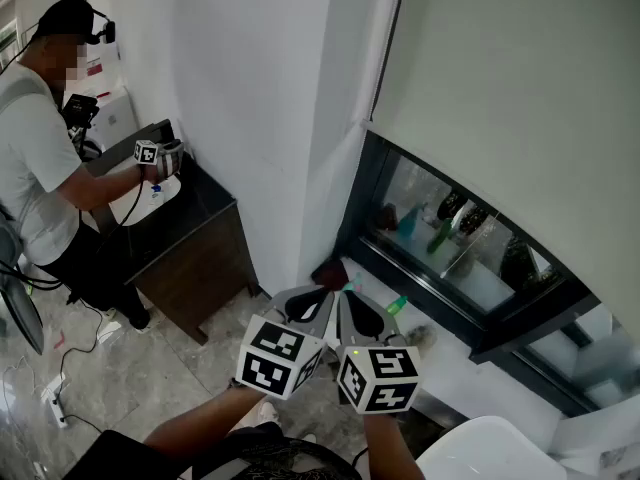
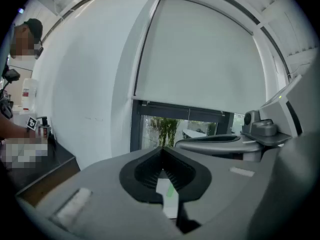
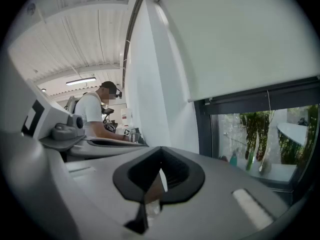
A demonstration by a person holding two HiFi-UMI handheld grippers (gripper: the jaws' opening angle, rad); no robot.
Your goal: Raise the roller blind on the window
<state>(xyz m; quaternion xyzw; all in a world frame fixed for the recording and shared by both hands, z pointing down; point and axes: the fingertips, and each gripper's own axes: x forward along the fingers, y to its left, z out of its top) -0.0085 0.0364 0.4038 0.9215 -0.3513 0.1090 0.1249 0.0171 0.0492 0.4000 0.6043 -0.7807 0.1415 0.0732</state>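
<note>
My roller blind [image 1: 520, 78] is plain cream, its window frame [image 1: 365, 193] black; my left gripper [image 2: 161, 151] and right gripper [image 3: 160, 151] grey (black-and-white marker squares)

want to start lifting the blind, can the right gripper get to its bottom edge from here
Probably yes: nothing stands between the right gripper and the bottom edge of the blind. Its jaws are shut, though, so they would need to open first.

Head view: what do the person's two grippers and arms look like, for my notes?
The left gripper and right gripper are matching grey shells with black ribbed jaw pads. Each carries a white cube with black square markers: left cube, right cube. The forearms are unsleeved, and dark clothing shows below.
</note>
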